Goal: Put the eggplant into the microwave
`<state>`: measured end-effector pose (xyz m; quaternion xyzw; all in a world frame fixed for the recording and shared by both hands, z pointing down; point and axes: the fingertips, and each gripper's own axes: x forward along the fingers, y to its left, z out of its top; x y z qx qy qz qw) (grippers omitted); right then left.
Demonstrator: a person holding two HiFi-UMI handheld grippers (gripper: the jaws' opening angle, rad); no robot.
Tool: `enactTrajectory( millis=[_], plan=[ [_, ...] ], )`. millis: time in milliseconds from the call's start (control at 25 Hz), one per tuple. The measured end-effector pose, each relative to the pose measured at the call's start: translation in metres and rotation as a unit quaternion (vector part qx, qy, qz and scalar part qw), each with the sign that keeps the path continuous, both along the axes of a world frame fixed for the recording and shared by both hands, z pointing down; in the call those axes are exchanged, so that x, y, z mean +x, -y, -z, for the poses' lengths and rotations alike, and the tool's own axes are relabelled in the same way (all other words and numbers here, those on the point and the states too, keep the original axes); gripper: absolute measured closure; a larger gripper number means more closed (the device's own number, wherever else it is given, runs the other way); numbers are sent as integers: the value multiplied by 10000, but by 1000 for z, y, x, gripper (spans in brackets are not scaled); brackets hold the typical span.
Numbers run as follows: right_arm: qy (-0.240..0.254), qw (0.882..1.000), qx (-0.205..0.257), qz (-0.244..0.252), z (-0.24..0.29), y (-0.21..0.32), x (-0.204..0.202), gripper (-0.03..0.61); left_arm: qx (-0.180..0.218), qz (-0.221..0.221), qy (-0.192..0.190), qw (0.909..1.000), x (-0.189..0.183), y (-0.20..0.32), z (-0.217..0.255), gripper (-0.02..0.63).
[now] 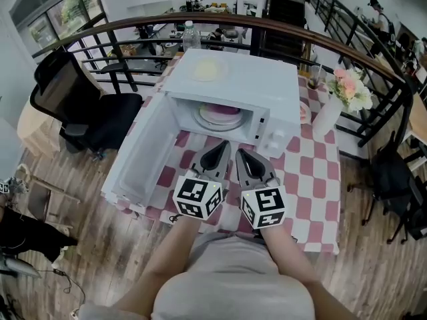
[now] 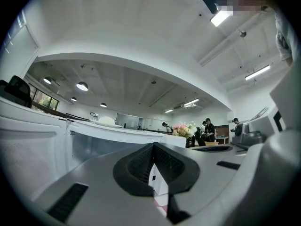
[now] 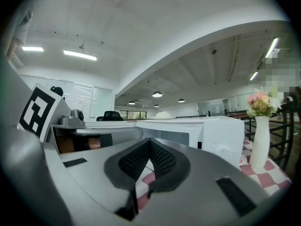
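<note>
A white microwave [image 1: 267, 92] stands on the checked table with its door [image 1: 143, 155] swung wide open to the left. On the turntable inside lies a purple thing, the eggplant [image 1: 223, 112]. My left gripper [image 1: 223, 145] and right gripper [image 1: 241, 154] sit side by side just in front of the opening, both pointing at it, both shut and empty. In the left gripper view the shut left gripper [image 2: 153, 149] faces the door [image 2: 33, 149]. In the right gripper view the shut right gripper [image 3: 150, 144] faces the microwave's front [image 3: 207, 135].
A white vase of pink flowers [image 1: 331, 109] stands right of the microwave, with a small dish [image 1: 304, 112] beside it. A pale plate [image 1: 205, 69] rests on the microwave's top. A black office chair [image 1: 80, 105] stands left, and a curved railing [image 1: 267, 27] runs behind the table.
</note>
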<state>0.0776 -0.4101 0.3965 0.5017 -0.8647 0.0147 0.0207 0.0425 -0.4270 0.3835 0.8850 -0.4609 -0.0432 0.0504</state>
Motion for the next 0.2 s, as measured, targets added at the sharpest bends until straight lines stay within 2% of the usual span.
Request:
enactTrajectory(
  millis=[200],
  plan=[
    [35, 10000, 4, -38, 0, 1, 3, 555, 6, 9, 51, 10000, 1, 0, -1, 611]
  ],
)
